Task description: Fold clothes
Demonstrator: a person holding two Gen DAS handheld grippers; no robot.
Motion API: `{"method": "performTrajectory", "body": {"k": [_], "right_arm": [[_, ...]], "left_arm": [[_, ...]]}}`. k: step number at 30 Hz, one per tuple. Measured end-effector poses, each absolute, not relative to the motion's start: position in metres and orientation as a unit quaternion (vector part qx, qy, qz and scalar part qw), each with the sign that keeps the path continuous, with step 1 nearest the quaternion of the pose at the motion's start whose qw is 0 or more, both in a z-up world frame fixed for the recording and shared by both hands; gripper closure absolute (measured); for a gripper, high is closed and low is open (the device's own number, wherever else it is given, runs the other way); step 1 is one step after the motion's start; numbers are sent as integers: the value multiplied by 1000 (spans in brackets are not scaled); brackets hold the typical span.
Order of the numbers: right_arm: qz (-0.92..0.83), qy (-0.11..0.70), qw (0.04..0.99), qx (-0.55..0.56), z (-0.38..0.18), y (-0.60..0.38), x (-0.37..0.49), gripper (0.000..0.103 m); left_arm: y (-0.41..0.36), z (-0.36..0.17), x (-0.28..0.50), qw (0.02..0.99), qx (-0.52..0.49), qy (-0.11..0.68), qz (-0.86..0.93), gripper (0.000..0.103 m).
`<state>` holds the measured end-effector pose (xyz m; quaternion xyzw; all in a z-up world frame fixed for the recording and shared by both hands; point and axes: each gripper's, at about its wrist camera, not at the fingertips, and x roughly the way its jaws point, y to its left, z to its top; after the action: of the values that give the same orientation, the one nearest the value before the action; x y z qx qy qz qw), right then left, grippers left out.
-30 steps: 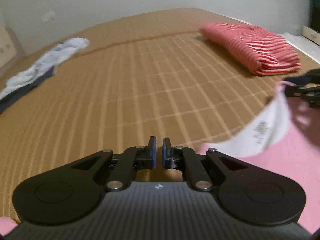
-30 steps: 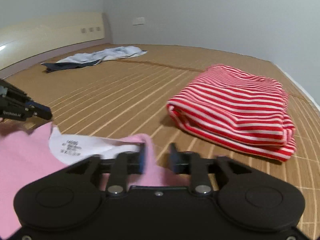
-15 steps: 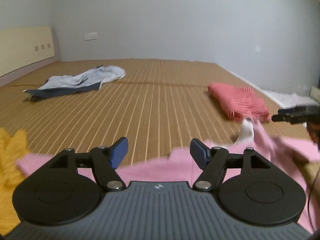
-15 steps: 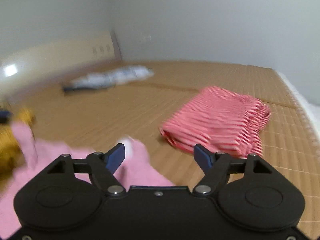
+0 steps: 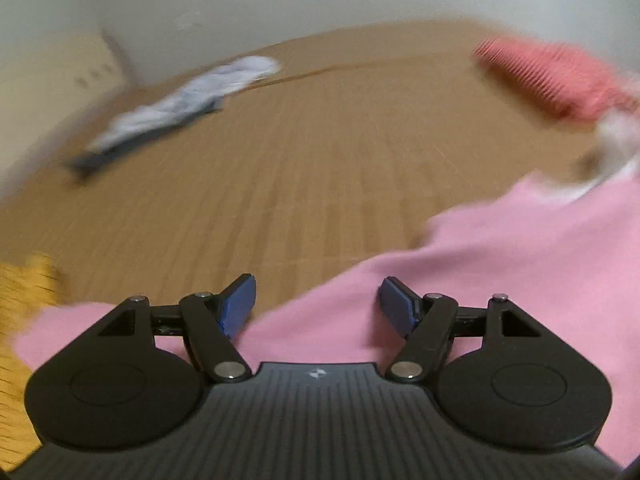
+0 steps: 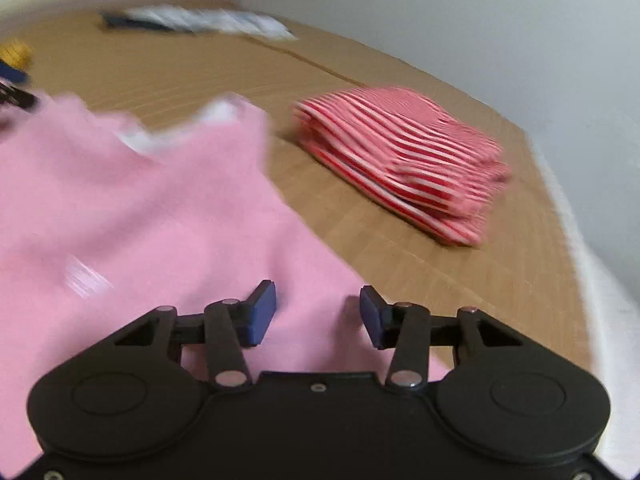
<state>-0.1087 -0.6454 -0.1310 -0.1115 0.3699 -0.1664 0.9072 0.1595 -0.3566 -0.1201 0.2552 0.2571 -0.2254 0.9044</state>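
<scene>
Left gripper jaws apart, right gripper jaws closing

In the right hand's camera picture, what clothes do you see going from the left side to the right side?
Going by where each one's middle lies: yellow garment at the far left edge, then pink garment, then white and dark blue clothes farther back, then folded red-and-white striped garment.

Bedroom, headboard, mat-covered bed

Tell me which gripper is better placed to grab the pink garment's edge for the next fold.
Right, probably. The right gripper hangs over the pink garment beside its side edge, jaws closing, nothing pinched. The left gripper is open above its blurred hem.
</scene>
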Motion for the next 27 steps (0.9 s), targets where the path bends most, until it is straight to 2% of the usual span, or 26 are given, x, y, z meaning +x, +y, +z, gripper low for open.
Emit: {"method": "performTrajectory", "body": {"k": [6,10,12,14,16,19,21,24,27], "right_arm": [[-231,354,903,-70,-142,-695,-135,55],[-250,361,897,-60,-139,-692,-139,55],[-259,379,884,-86,-133,-682,-134,55],[-265,338,897,-106,-116,-664,-134,68],[-240,293,920,-99,-98,-646,-136,66],[-133,289,946,-59,-97,-617,-117,66],[-73,296,951,-47,-107,-595,-103,66],[-16,330,943,-37,-128,-571,-89,66],[-18,345,937,-60,-139,-556,-102,67]], "left_arm": [[-337,-126,192,924,254,242,-154,28],[-316,-115,198,931,205,252,-164,29],[-300,-99,184,943,144,244,-177,29],[-295,-79,161,947,114,224,-198,29],[-299,-66,137,943,94,214,-236,29],[-316,-59,107,929,66,215,-296,28],[-340,-69,100,922,86,222,-305,28],[-369,-100,98,917,192,230,-265,28],[-364,-128,108,916,258,222,-214,28]]}}
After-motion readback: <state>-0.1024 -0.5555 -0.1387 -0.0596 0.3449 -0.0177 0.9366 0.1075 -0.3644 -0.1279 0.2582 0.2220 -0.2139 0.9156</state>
